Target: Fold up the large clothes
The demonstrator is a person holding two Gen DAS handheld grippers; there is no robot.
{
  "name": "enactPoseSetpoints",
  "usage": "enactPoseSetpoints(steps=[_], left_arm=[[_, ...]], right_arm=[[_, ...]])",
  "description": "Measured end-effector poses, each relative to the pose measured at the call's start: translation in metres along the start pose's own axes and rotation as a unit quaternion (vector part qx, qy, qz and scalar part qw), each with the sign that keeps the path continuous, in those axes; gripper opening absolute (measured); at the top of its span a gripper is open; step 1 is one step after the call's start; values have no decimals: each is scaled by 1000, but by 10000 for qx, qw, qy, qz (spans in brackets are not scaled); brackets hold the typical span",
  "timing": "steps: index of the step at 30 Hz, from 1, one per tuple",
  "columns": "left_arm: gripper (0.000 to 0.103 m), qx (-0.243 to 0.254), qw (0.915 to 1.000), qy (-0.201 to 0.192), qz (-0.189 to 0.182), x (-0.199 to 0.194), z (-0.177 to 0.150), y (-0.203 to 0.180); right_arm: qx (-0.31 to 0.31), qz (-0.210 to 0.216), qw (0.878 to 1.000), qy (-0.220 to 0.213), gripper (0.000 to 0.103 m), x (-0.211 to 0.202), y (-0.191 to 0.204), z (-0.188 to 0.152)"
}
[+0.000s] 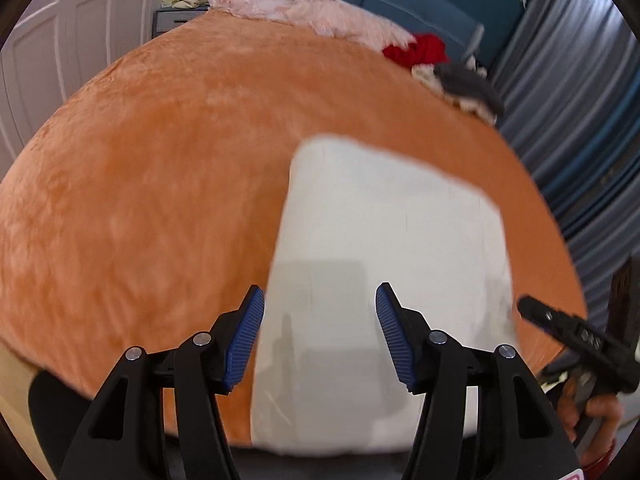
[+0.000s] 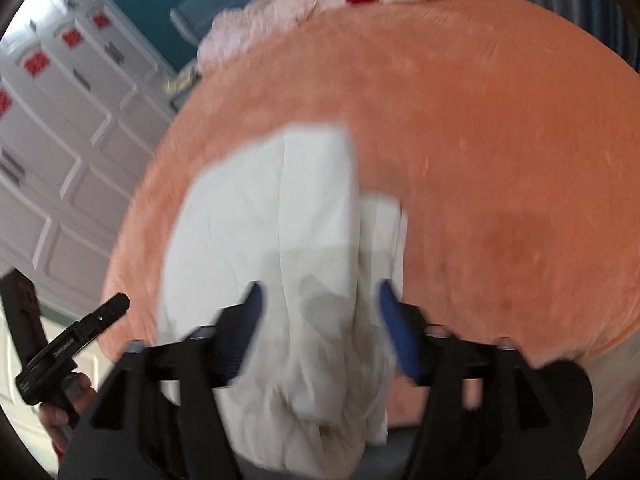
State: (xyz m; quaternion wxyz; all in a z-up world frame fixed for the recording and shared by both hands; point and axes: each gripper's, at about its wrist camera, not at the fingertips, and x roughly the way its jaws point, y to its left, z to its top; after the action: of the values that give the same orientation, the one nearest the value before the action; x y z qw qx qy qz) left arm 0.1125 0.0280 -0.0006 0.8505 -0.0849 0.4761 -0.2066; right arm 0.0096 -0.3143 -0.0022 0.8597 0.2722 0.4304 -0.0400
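A white garment (image 1: 380, 264) lies folded in a long rectangle on the orange bed cover (image 1: 160, 184), reaching the near edge. My left gripper (image 1: 320, 332) is open and empty above its near end. In the right wrist view the same garment (image 2: 272, 224) shows with a narrower layer along its right side, its near end rumpled over the bed edge. My right gripper (image 2: 318, 320) is open and empty above that near end. The view is blurred. Each gripper shows in the other's view: the right one (image 1: 568, 328), the left one (image 2: 80, 332).
A pink blanket (image 1: 304, 4), a red garment (image 1: 420, 50) and a grey and cream pile (image 1: 464, 84) lie at the far edge of the bed. White cupboard doors (image 2: 60, 128) stand on the left, a blue striped curtain (image 1: 580, 100) on the right.
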Motion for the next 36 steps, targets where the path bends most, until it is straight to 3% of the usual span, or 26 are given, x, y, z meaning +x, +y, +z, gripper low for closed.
enactPoseSetpoints(steps=[2,7,13,14,15,17,18,20,22,23,25,30,36], left_arm=[[56,-185,9997,24,-181,12,23,8],[56,-742,9938,494,-672,62,59,23],[56,-928,9895,781,-783,107,74,13],[56,-876,9904,806,-707,112,75,12],[56,-789,9917,805,-619,118,75,6],[55,-618,9943,771,-396,123,74,-3],[54,-488,9960,706,-240,124,72,-9],[54,-238,9983,535,70,123,67,-16],[54,112,9983,353,448,125,56,-29],[54,193,9978,313,544,128,55,-31],[54,371,9962,205,758,131,48,-37],[56,437,9952,184,861,144,46,-35],[57,521,9931,83,1049,155,43,-38]], right_arm=[[267,38,9996,-53,73,7,-5,15],[1038,195,9941,257,74,48,-16,41],[1567,178,9847,746,73,102,-18,51],[1549,215,9845,792,59,110,-17,50],[1440,284,9857,834,52,116,-14,50],[1107,305,9903,782,24,118,-1,49],[773,243,9947,634,21,114,12,50],[12,-96,9993,355,19,107,35,49],[-812,-695,9941,177,19,113,58,40],[-904,-785,9926,180,19,117,58,38],[-819,-831,9930,191,21,127,50,32],[-225,-470,9985,172,27,134,20,28],[-152,-366,9991,119,28,144,16,26]])
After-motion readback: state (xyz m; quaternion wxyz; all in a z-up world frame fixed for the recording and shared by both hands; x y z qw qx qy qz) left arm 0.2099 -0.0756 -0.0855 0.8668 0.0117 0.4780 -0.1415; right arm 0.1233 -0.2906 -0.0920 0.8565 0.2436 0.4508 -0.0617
